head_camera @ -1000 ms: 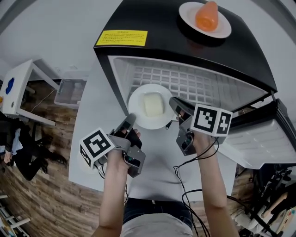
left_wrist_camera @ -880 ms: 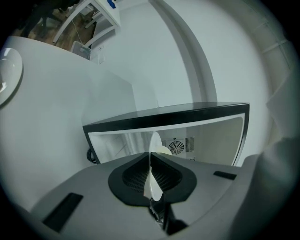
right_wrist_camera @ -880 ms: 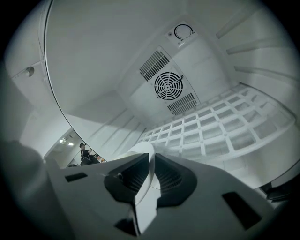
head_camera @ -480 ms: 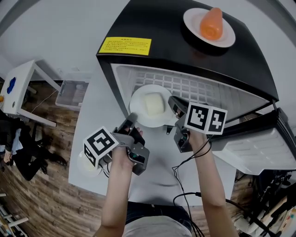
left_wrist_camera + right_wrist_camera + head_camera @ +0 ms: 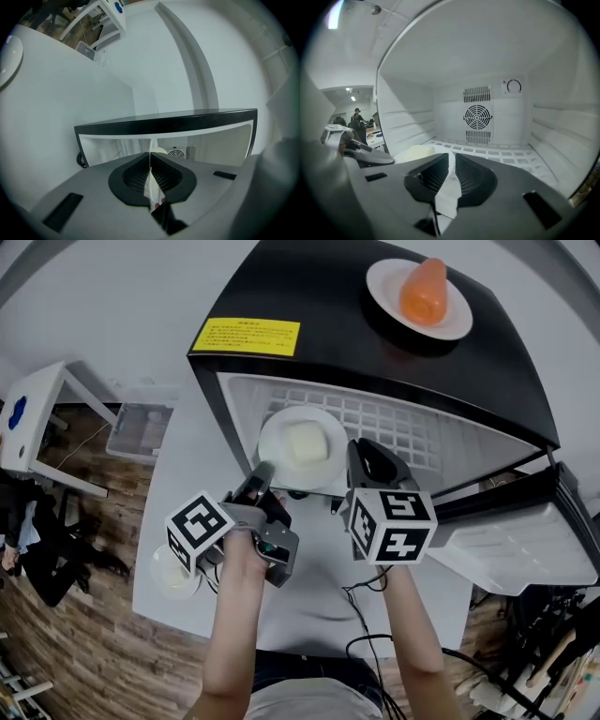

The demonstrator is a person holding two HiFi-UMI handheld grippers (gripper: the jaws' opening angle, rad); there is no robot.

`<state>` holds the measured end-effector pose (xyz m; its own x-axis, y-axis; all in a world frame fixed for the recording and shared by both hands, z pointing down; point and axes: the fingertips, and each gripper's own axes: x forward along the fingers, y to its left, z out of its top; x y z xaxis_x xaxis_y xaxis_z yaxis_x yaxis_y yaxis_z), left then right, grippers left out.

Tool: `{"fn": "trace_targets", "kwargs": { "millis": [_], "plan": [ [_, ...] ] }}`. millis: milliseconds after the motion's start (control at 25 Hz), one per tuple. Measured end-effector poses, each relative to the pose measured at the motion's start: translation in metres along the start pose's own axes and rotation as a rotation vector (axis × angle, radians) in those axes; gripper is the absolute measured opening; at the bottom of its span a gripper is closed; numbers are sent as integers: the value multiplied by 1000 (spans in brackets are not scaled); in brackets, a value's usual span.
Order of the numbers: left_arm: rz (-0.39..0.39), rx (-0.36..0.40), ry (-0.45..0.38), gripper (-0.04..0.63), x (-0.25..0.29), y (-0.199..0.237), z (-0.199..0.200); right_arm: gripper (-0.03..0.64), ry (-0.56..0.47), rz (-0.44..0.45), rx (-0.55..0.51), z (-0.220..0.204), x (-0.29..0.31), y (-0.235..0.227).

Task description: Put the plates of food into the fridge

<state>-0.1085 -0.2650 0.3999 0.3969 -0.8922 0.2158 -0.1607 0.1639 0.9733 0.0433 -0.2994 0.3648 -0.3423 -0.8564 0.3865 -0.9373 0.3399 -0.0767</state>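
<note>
Two plates of food were in sight, and neither was yet put away. The first plate (image 5: pixel 265 442), carrying a pale block (image 5: pixel 305 443), sat at the very mouth of the open fridge (image 5: pixel 375 343), over the front edge of its wire shelf (image 5: pixel 403 432). Whether it already rested on that shelf could not be told. Both tools had it. The left tool (image 5: pixel 262 474) was closed almost fully on the thin white rim at the near left. The right tool (image 5: pixel 359 454) was closed a little wider on the rim at the right. By my reckoning this plate was about to be pushed deeper and let go.

The second plate (image 5: pixel 386 277), with an orange food (image 5: pixel 422 292) on it, stood untouched on top of the fridge, so about half the job remained. A small white dish (image 5: pixel 174 570) lay on the surface (image 5: pixel 192 465) near the left forearm, and its contents were unclear. The door (image 5: pixel 511 540) hung open to the right.

As for writing, a yellow label (image 5: pixel 247 337) on the fridge top carried lines of print too small to read. The marker cubes (image 5: pixel 199 531) showed only black-and-white square patterns. No brand name could be made out.
</note>
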Motion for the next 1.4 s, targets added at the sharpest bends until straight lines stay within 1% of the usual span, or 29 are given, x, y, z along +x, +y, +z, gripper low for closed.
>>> {"fn": "trace_targets", "kwargs": {
  "millis": [80, 160, 280, 360, 440, 520, 640, 760, 960, 1160, 1280, 1400],
  "plan": [
    [-8, -15, 1, 20, 3, 0, 1, 51, -31, 26, -66, -2, -12, 15],
    [-7, -14, 4, 20, 3, 0, 1, 40, -16, 109, -99, -14, -22, 39],
    [-14, -19, 9, 19, 4, -1, 1, 26, 49, 276, -55, -38, -30, 75],
    [-19, -25, 15, 20, 5, -1, 1, 18, 98, 341, -38, -50, -30, 89],
    [-18, -28, 19, 20, 5, -1, 1, 15, 142, 375, -48, -59, -27, 98],
    [-17, -27, 21, 20, 5, -1, 1, 15, 162, 387, -56, -63, -23, 103],
    [-25, -37, 28, 20, 6, -2, 0, 14, 164, 378, -58, -62, -18, 103],
    [-36, -42, 42, 20, 6, -3, -1, 14, 167, 376, -35, -61, -15, 102],
    [-38, -17, 56, 20, 2, -3, -1, 14, 161, 366, 10, -55, -2, 96],
    [-54, -29, 53, 20, -13, 1, -6, 14, 161, 365, 17, -46, 15, 91],
    [-60, 7, 69, 20, -23, 4, -12, 14, 155, 350, 19, -43, 21, 89],
    [-56, 85, 97, 20, -30, 7, -19, 14, 142, 333, 24, -40, 26, 86]
  ]
}}
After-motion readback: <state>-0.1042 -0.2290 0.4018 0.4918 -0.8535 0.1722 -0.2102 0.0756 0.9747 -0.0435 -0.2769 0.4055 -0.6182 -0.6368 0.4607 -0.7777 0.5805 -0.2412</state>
